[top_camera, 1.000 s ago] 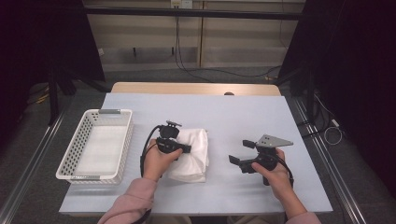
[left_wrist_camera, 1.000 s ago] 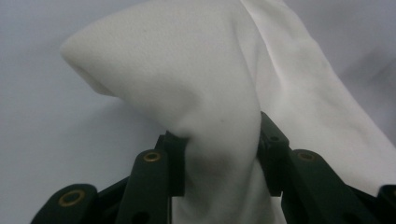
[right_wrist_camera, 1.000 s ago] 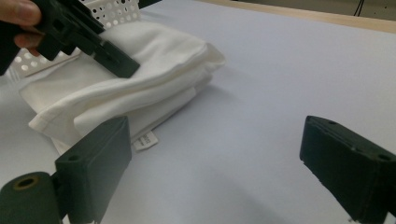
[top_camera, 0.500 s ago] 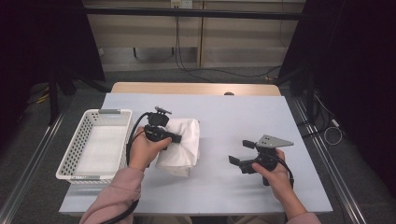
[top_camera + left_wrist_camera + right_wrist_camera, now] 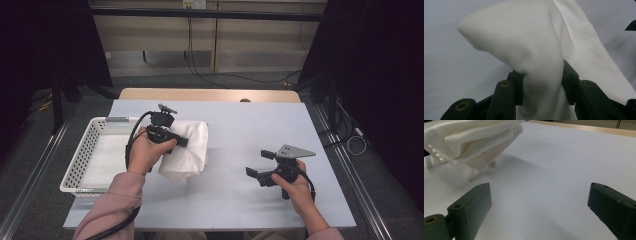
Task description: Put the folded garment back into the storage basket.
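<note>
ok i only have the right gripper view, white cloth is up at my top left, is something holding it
Observer: Yes. In the left gripper view the left tool is shut on a bunched fold of the white cloth.
Operator: where could it go
Observer: The high view shows a white basket at the table's left side, right beside the cloth.
Operator: anything in the basket
Observer: Its floor looks bare from above.
Operator: and my tool
Observer: The right tool is open, over bare table to the right of the cloth.

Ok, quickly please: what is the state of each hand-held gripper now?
Left hand-held gripper: closed on the towel.
Right hand-held gripper: open, holding nothing.
</note>
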Tool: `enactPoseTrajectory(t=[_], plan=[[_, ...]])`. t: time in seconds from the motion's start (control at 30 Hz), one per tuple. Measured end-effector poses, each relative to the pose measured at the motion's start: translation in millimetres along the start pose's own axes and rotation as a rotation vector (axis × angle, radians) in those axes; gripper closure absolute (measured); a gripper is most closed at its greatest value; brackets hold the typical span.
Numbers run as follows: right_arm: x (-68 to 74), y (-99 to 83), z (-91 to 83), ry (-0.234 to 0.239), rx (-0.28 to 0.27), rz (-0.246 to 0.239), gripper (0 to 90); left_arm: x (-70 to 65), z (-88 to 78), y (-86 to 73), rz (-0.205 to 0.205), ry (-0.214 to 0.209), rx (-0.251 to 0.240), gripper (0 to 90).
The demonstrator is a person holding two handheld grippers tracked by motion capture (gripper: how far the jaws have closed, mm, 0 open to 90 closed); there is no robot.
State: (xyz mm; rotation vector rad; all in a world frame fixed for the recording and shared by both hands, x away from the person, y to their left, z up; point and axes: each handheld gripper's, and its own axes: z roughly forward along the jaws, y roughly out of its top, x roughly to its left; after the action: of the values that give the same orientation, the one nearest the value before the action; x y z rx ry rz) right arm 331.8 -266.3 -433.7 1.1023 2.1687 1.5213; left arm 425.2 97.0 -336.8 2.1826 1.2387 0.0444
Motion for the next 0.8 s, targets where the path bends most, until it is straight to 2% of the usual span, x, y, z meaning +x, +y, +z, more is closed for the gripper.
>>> enactPoseTrajectory(t=[0.5,0.8], plan=[[0.5,0.5,-1.4,0.005,-0.011,-0.009,3.1,10.2,-29.4,17.0,0.0,0.025,0.004,64.6],[1.1,0.8,-1.8,0.004,-0.013,-0.008,3.1,11.5,-37.7,22.1,0.001,0.032,0.004,64.6]])
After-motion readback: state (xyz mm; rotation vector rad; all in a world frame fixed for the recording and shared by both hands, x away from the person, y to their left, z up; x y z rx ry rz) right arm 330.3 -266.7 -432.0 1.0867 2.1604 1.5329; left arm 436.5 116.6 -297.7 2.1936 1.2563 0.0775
